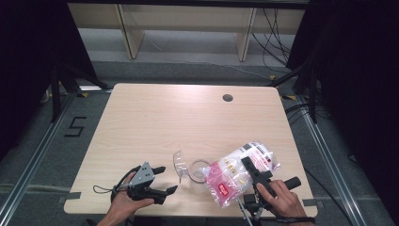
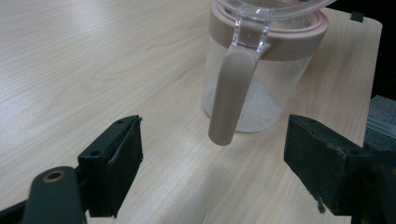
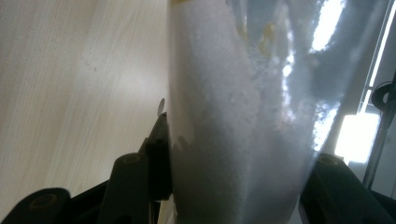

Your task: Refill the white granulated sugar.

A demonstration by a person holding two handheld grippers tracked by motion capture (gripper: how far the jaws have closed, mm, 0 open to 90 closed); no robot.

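Bag (image 1: 237, 176) of white granules, clear plastic w/ red label, sits near the worktop's (image 1: 188, 117) front edge, right of centre; long axis runs diagonally, from the front edge up toward the right edge, its low end tipped toward the jug (image 1: 197, 170). Right gripper (image 1: 251, 172) comes in from the front-right corner, hand (image 1: 277, 195) wrapped round its handle, and it lies across the bag; fingers grasping the bag, one either side. Right gripper view, close up: bag wall bulging between the two black fingers (image 3: 156, 154), white grains packed inside, worktop to the left. Jug is clear w/ pink rim, just left of the bag, its clear lid (image 1: 179, 162) flipped open to the left. Left gripper (image 1: 162, 181) rests near the front-left part of the worktop, hand (image 1: 124, 202) behind it, pointing right at the jug; fingers released, spread wide, nothing in them. Left gripper view adds detail: jug's pink handle (image 2: 231, 93) faces the camera and hangs down between the spread fingers (image 2: 116, 158), w/ a thin layer of white grains on the jug bottom.
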